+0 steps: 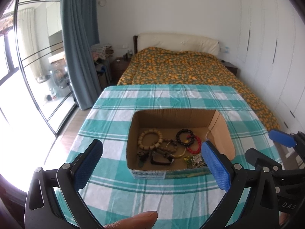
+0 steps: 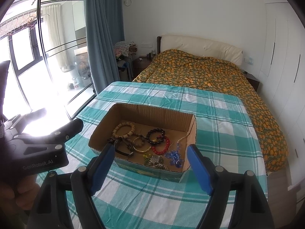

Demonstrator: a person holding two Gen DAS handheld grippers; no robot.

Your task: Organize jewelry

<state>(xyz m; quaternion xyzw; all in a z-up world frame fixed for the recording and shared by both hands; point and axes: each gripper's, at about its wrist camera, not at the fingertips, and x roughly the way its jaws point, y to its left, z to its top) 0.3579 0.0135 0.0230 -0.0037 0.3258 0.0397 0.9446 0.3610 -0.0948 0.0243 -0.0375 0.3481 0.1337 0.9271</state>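
A: Jewelry sits heaped in cardboard box (image 1: 180,118) on checked cloth (image 1: 152,196). L gripper (image 1: 152,164) and R gripper (image 2: 150,164), both jaws apart, empty, just short of box.

B: My worry: red bracelet (image 2: 162,146) overlaps dark bead bracelet (image 2: 155,136); a pinch may drag both.

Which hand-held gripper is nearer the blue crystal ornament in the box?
Right. The right hand-held gripper frames the blue crystal ornament; the left hand-held gripper sits further left of it.

The cardboard box (image 2: 144,112) is open on top — its walls ring the jewelry (image 2: 141,141).
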